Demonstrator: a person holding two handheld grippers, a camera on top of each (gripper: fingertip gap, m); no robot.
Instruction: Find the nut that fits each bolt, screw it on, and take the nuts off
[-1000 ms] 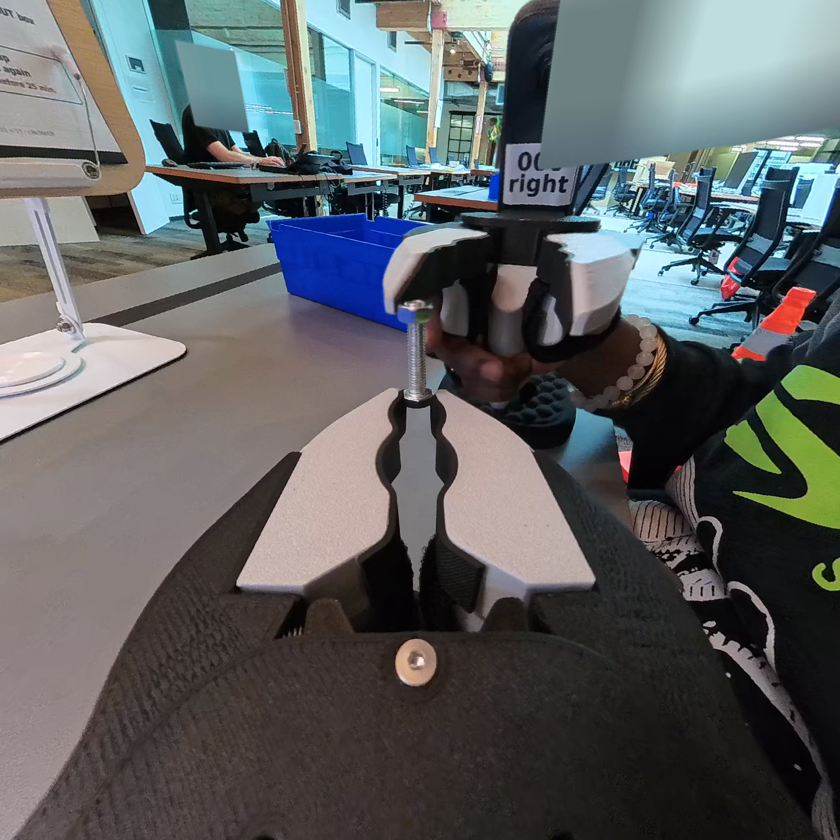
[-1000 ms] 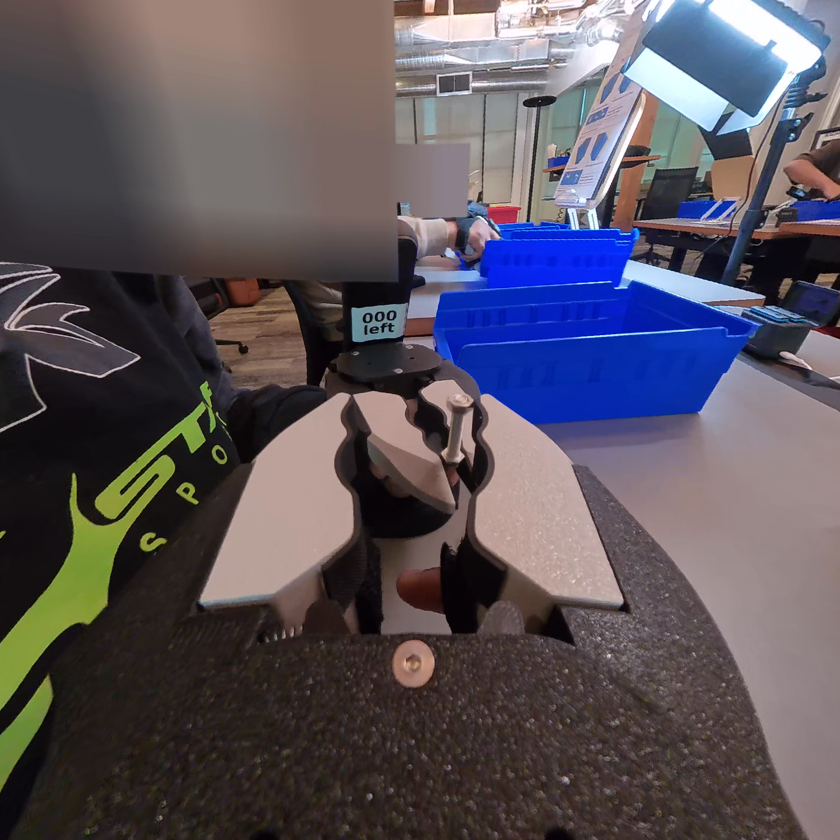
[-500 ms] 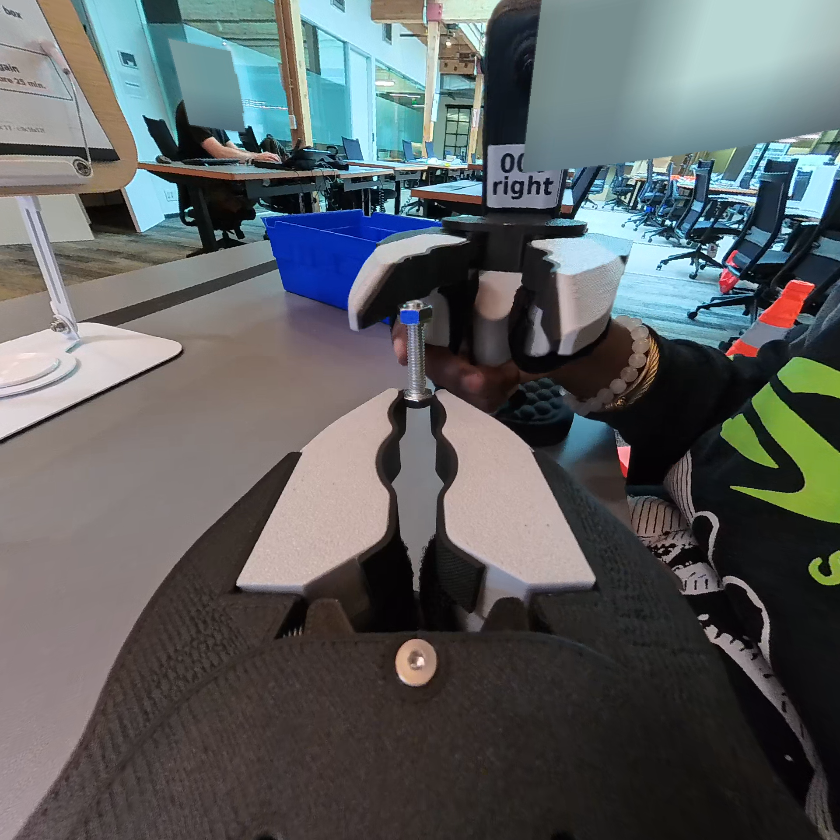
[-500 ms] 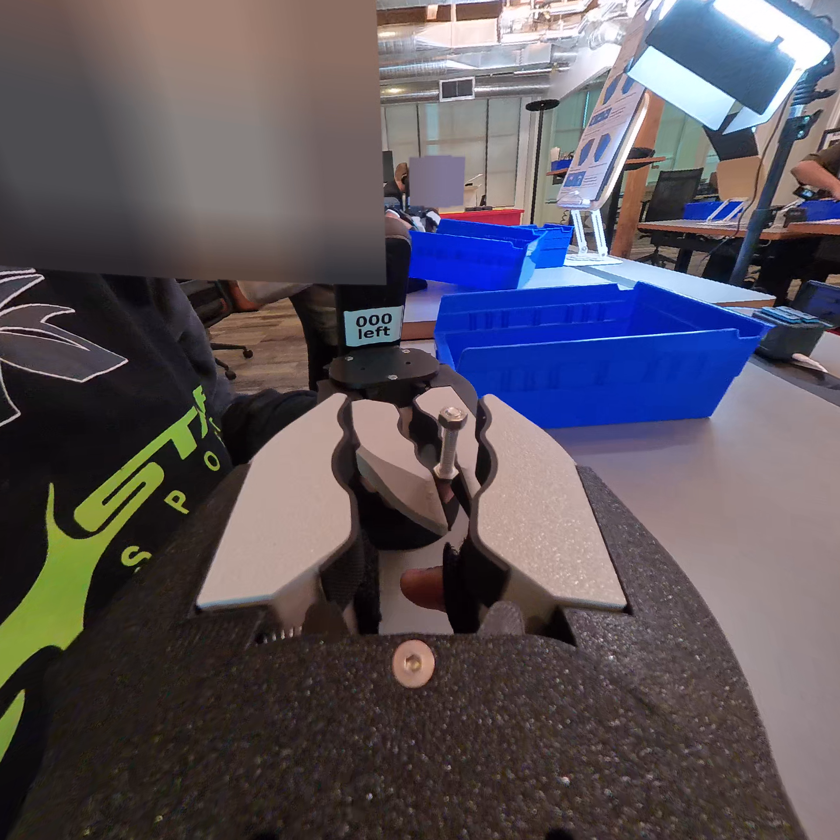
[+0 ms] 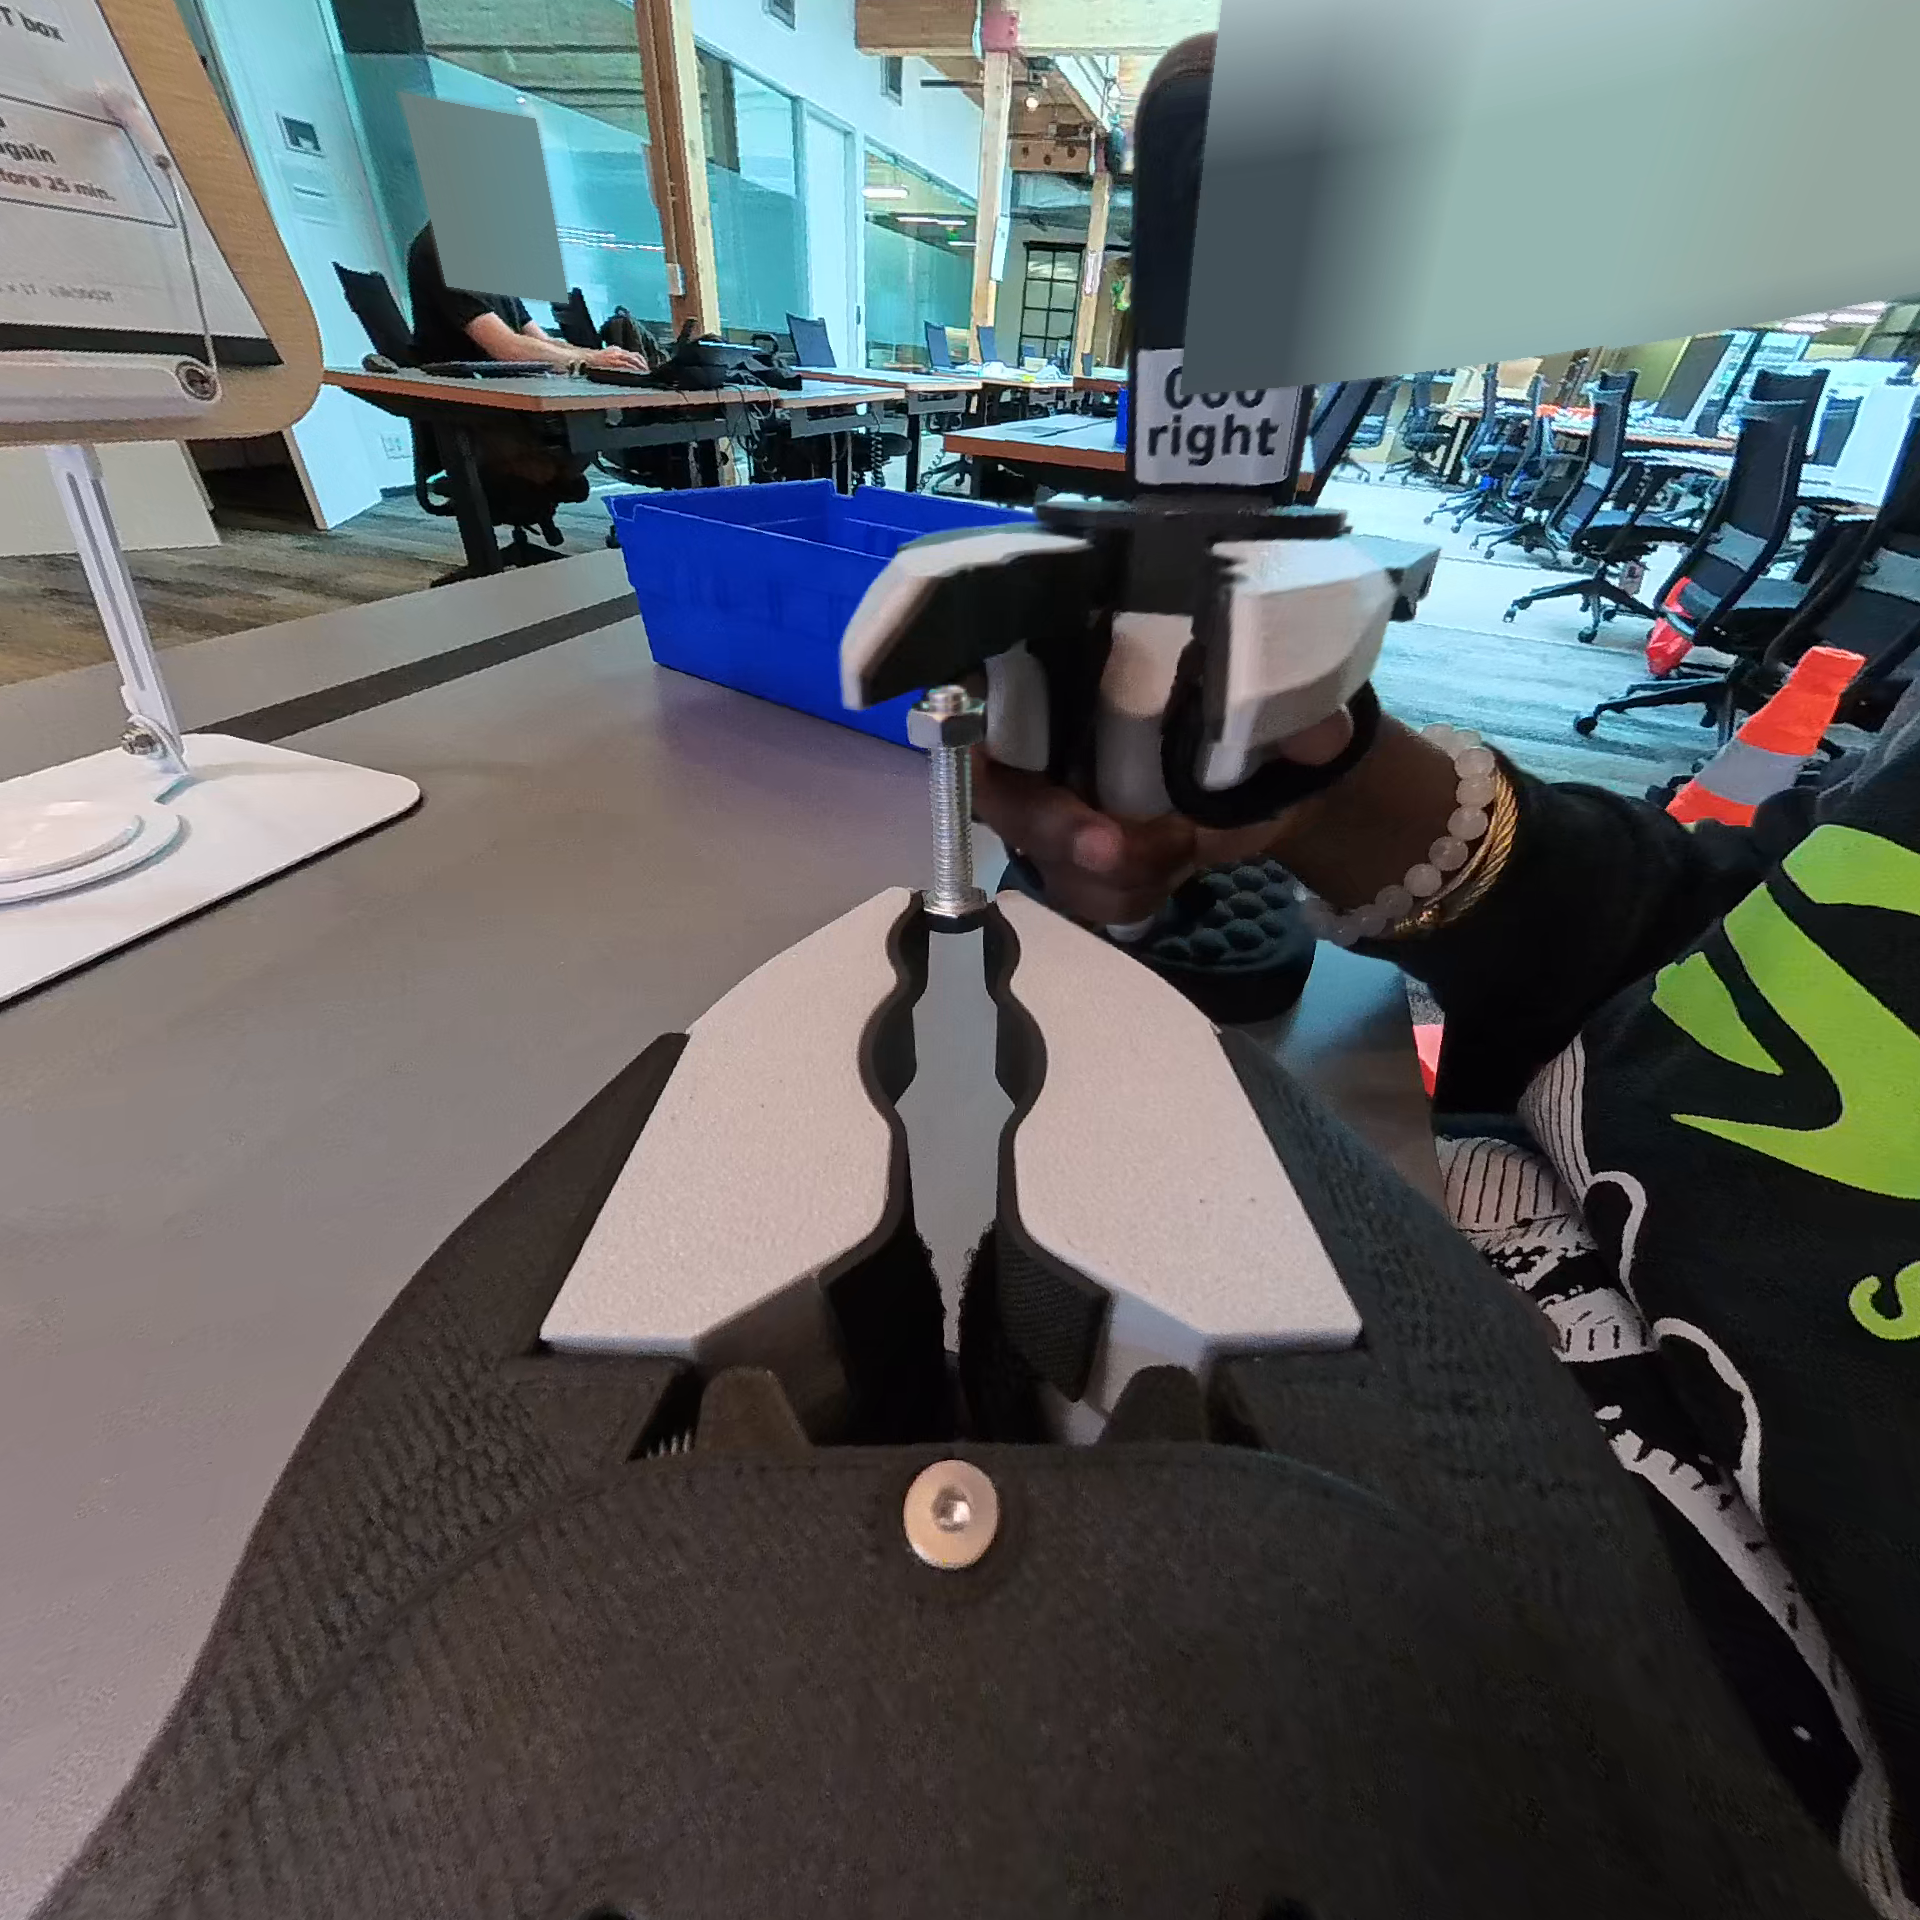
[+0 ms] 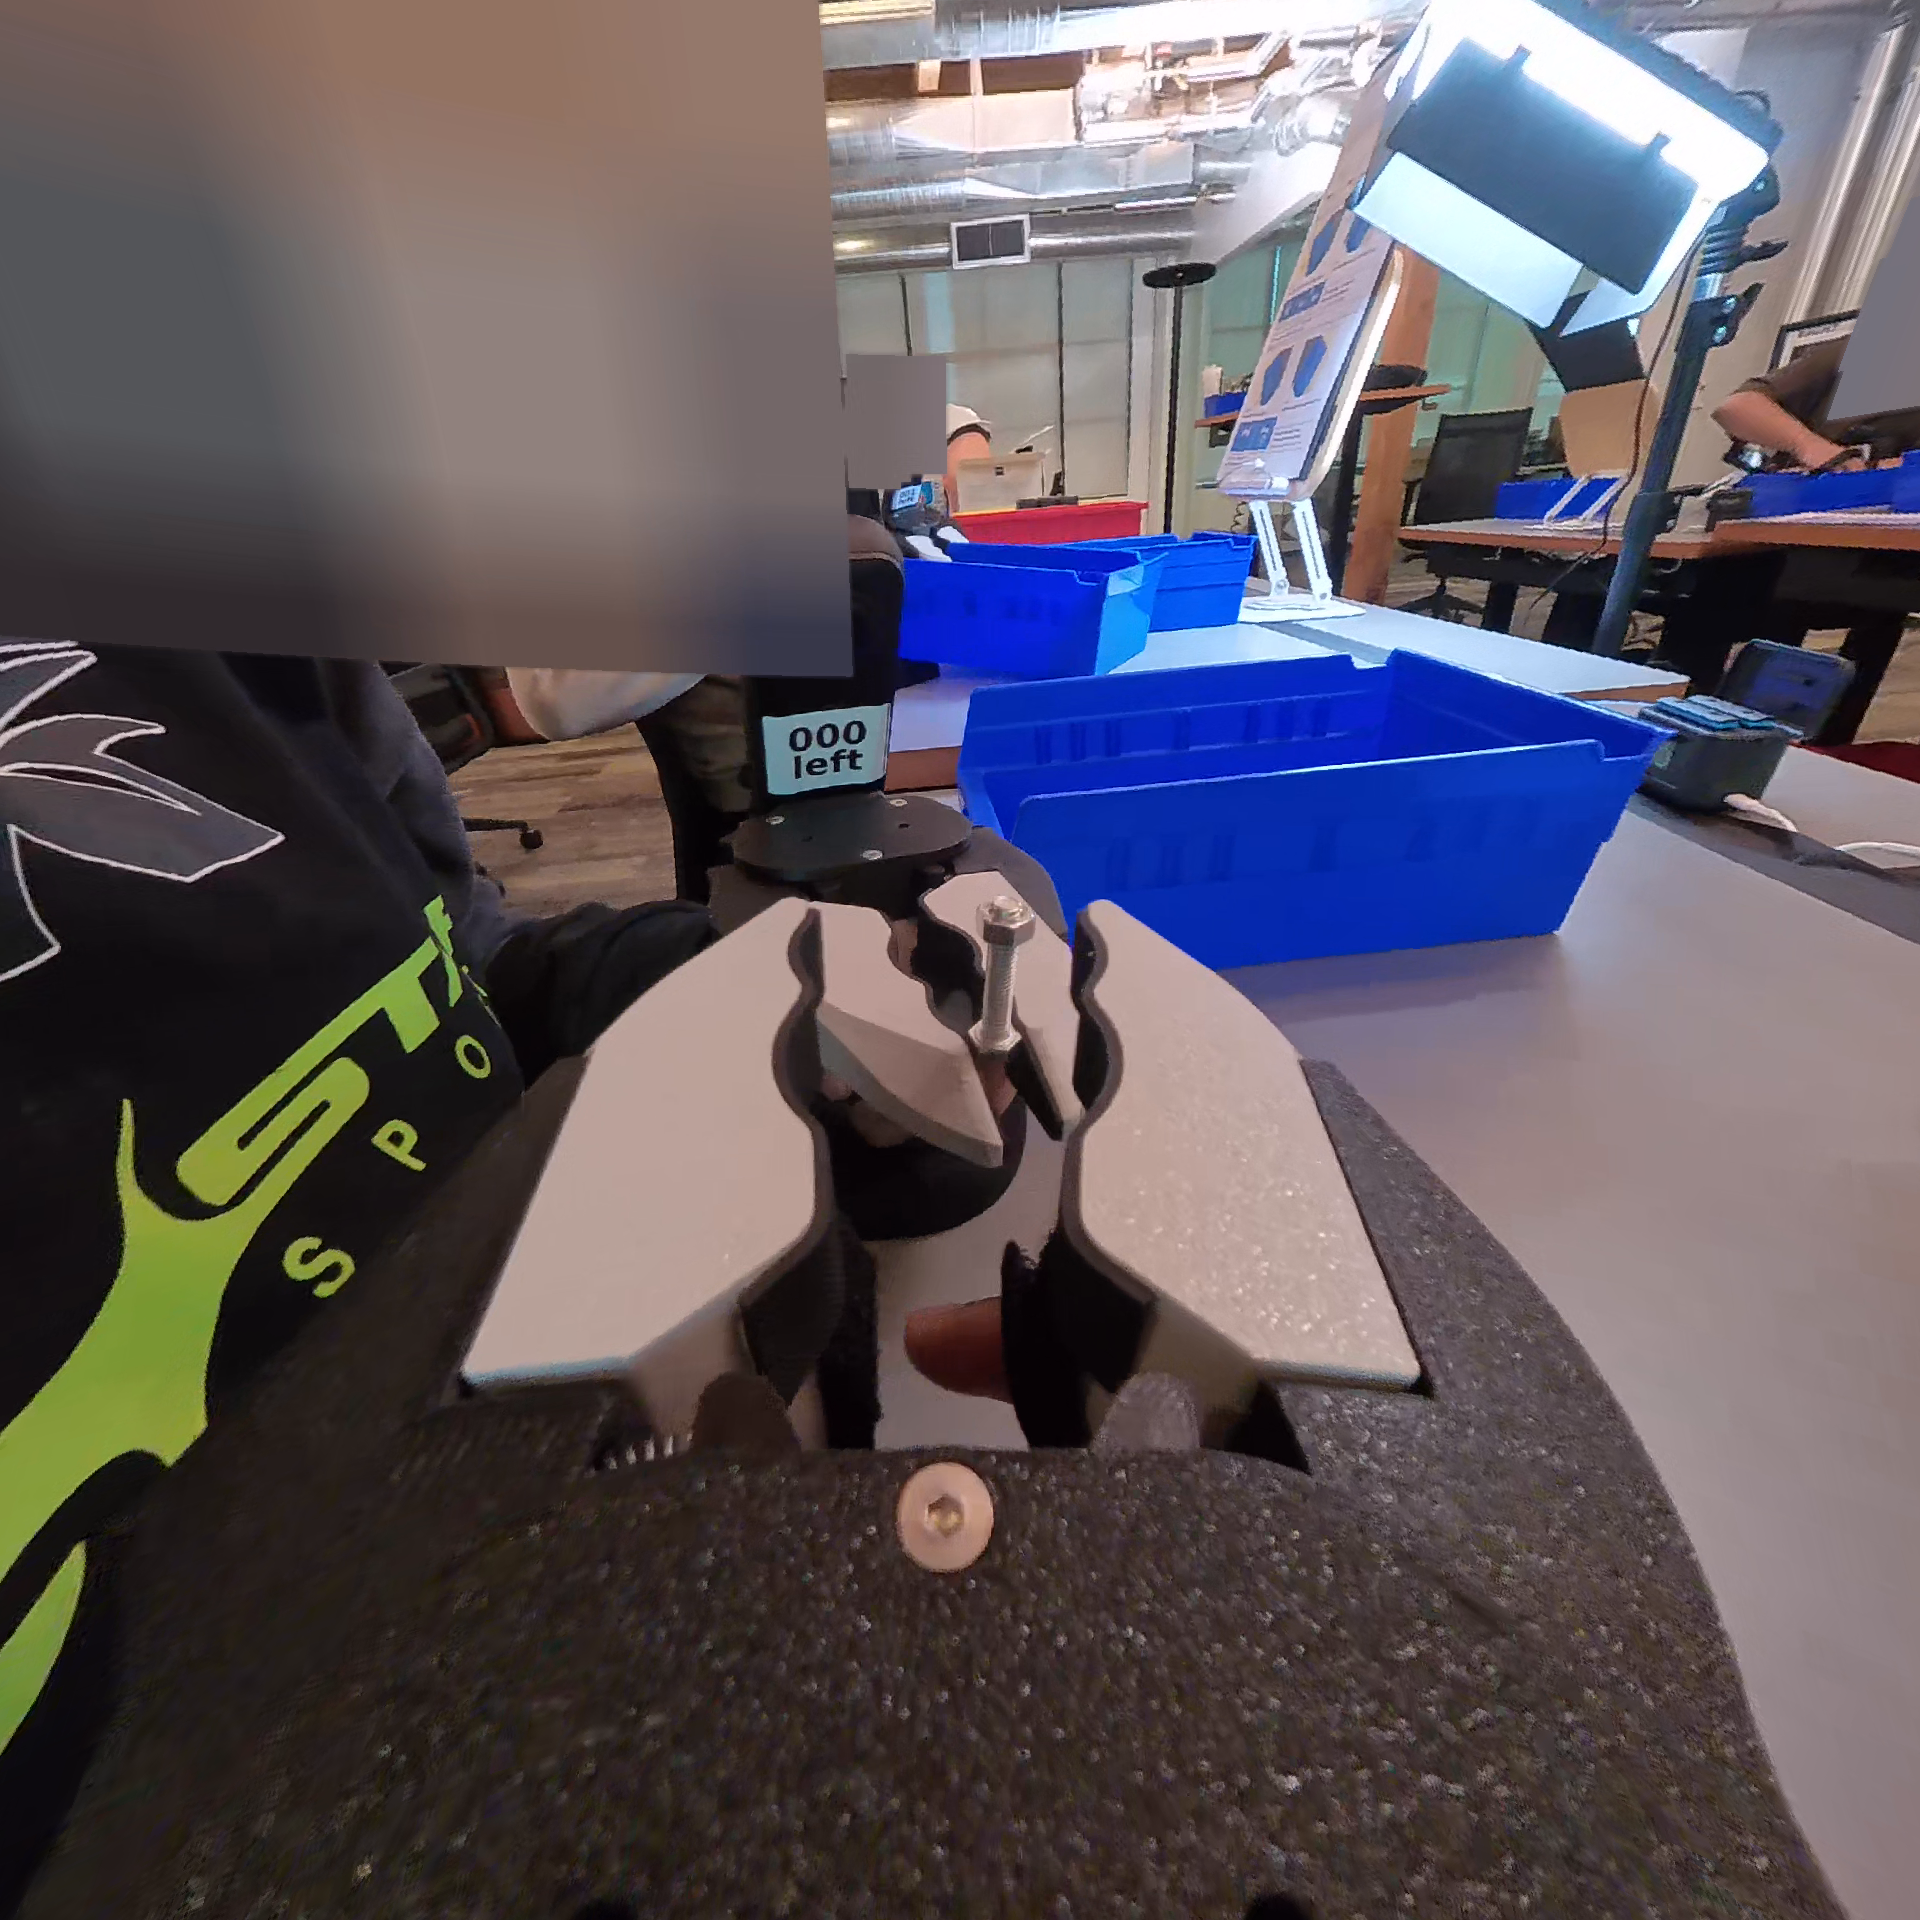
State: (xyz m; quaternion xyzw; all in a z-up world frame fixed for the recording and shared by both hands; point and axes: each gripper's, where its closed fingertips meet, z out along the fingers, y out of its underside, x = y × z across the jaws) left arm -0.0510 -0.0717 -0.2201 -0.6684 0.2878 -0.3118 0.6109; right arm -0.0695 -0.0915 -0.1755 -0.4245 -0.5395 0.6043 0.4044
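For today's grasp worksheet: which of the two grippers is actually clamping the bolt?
The left gripper: its fingertips pinch the lower end of the upright bolt; the right gripper stands open.

Silver threaded bolt (image 5: 951,823) upright at centre of the left wrist frame — head end pinched below, threads bare along the shank. Hex nut (image 5: 943,718) at the very top of the shank. In the right wrist frame, same bolt (image 6: 1000,982) slightly tilted — just above centre.
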